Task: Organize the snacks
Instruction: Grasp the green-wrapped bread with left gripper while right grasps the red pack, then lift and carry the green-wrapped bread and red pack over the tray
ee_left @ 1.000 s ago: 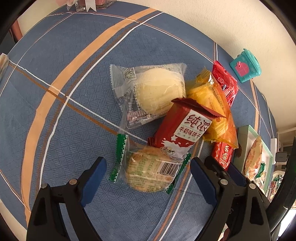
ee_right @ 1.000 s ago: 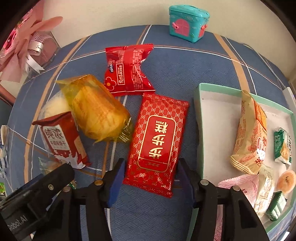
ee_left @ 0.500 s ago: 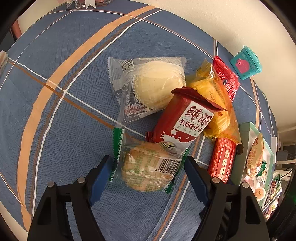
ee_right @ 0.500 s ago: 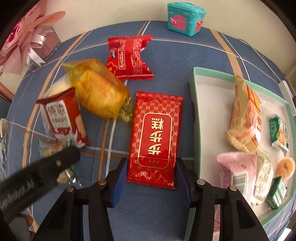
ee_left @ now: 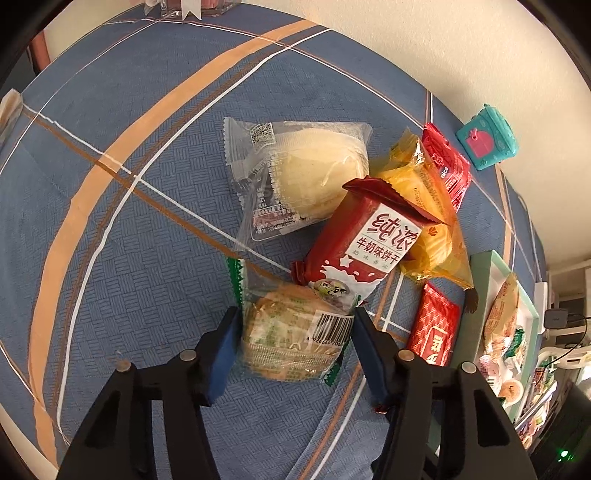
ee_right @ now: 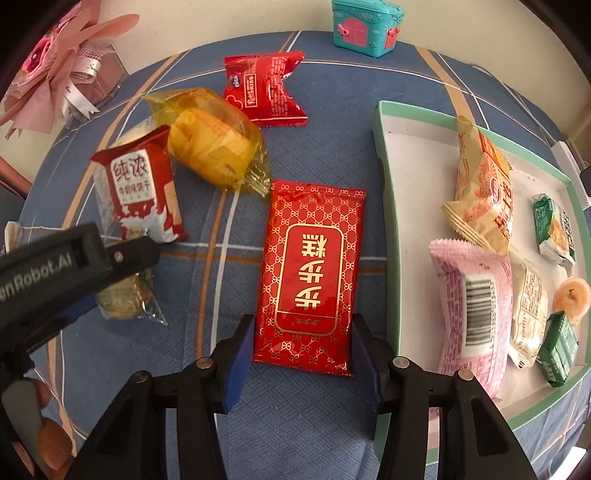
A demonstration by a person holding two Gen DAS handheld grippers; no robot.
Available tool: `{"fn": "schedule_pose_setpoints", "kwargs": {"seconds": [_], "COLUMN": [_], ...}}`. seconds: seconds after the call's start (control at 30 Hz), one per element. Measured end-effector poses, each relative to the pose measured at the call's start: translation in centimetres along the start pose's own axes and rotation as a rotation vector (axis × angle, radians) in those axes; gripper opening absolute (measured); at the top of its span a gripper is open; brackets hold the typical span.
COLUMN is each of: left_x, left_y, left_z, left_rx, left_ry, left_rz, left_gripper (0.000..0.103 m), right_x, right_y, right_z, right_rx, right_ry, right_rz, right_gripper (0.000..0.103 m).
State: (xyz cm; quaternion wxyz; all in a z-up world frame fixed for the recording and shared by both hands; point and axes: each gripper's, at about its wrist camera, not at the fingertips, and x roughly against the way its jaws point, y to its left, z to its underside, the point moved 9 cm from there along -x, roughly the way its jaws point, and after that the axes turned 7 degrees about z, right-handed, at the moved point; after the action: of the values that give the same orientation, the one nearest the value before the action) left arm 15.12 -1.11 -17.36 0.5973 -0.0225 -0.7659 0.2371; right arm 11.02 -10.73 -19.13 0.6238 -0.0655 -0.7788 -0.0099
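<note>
- Since a second ago, the left hand-held gripper (ee_left: 293, 341) has been narrowed onto the green-edged biscuit pack (ee_left: 291, 332), its pads now clamped on both sides.
- The right hand-held gripper (ee_right: 303, 349) has been closed against the edges of the red packet (ee_right: 310, 266) printed "步步糕", lying on the tabletop (ee_right: 332, 129) beside the tray (ee_right: 384, 206).
- "纯浓" and "牛奶味饼干" are read on the milk biscuit pack (ee_left: 365, 243).

Bench (ee_right: 317, 122) covered with blue cloth, orange and white stripes. Lying directly on cloth: flat red packet (ee_right: 308, 273) at centre; small red snack bag (ee_right: 264, 90) toward far edge; yellow cake wrapper (ee_right: 214, 147); green-edged biscuit pack (ee_left: 291, 338); clear-wrapped pale bun (ee_left: 303, 177). Red milk-biscuit pack (ee_left: 360, 245) propped over neighbouring packs. Mint-rimmed tray (ee_right: 388, 221) at right, holding several snacks. Teal toy house (ee_right: 365, 26) at far edge; pink bow box (ee_right: 62, 70) at far left.
</note>
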Motion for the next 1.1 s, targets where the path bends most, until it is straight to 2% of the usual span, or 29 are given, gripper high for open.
{"fn": "schedule_pose_setpoints", "kwargs": {"seconds": [0.3,0.5,0.63,1.0,1.1], "left_x": [2.3,4.9,6.6,10.4,10.1], "left_y": [0.2,0.0,-0.7,-0.9,-1.8], "left_z": [1.2,0.9,0.5,-0.5,-1.0], "left_rx": [0.040,0.027,0.012,-0.003,-0.012], "left_ry": [-0.038,-0.095,-0.136,-0.211,-0.229], "left_rz": [0.040,0.056,0.064,0.087,0.086], "left_gripper": [0.060,0.060,0.060,0.060,0.060], "right_x": [0.3,1.0,1.7,6.5,8.0], "right_y": [-0.5,-2.1,-3.4,-6.0,-6.9], "right_z": [1.6,2.6,2.1,1.1,0.5], "right_rx": [-0.002,-0.021,-0.056,-0.088,-0.101], "right_ry": [0.001,0.021,0.029,-0.096,-0.134], "right_rz": [-0.015,-0.060,-0.107,-0.162,-0.174], "right_gripper": [0.053,0.052,0.049,0.048,0.048]}}
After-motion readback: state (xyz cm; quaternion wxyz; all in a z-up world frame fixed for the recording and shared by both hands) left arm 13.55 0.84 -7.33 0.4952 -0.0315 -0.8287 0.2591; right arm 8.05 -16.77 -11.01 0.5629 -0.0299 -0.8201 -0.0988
